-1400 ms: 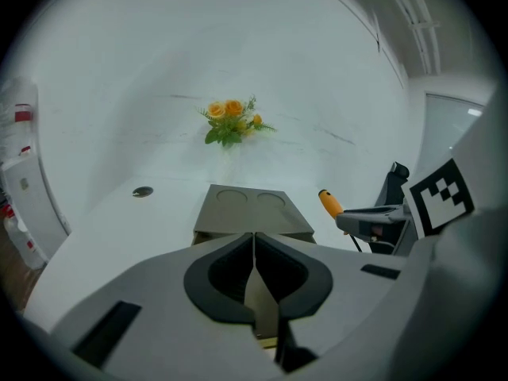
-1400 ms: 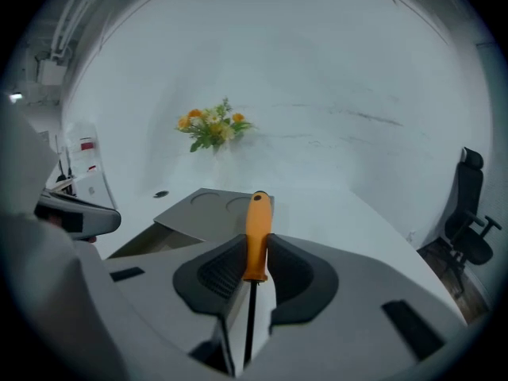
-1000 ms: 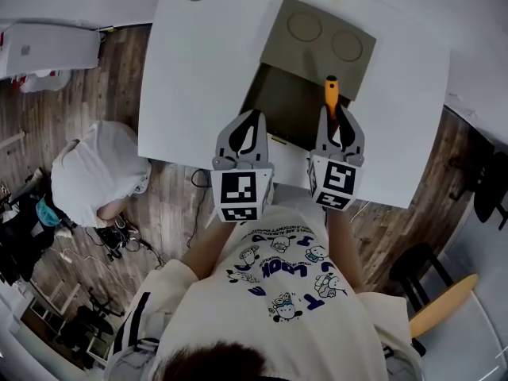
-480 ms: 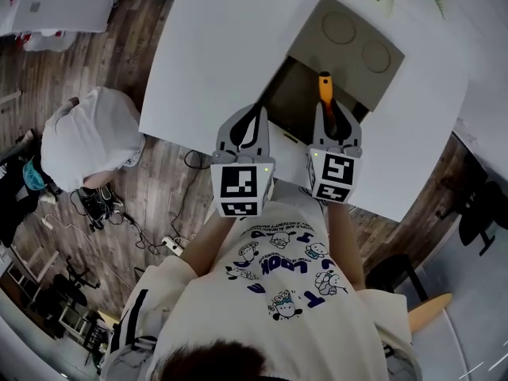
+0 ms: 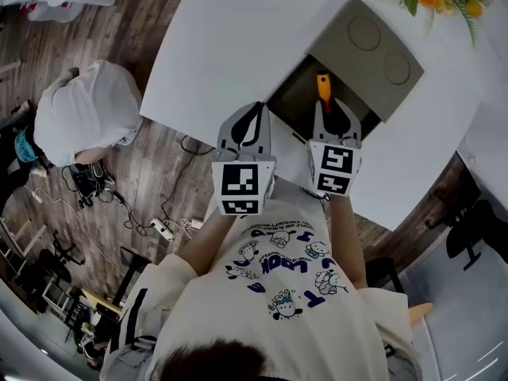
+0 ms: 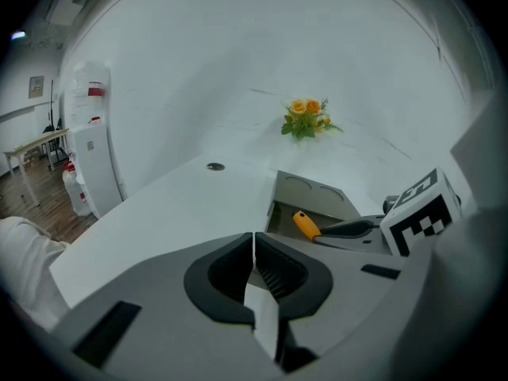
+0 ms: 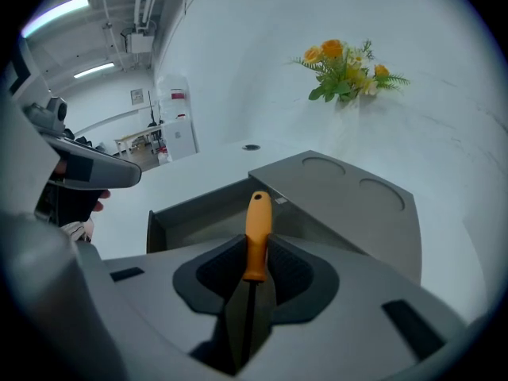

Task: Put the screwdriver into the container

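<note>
Both forearms reach forward from the chest, with the grippers side by side over the near edge of the counter (image 5: 238,38). The right gripper (image 5: 329,108) is clamped on the screwdriver (image 5: 322,86), whose orange handle points away from the person, above the open part of the container (image 5: 292,101). The left gripper (image 5: 252,111) hangs just left of the container, its jaws pressed together with nothing between them. The dark shaft runs back between the right jaws and its tip cannot be seen. The half-lid hides the container's far part.
</note>
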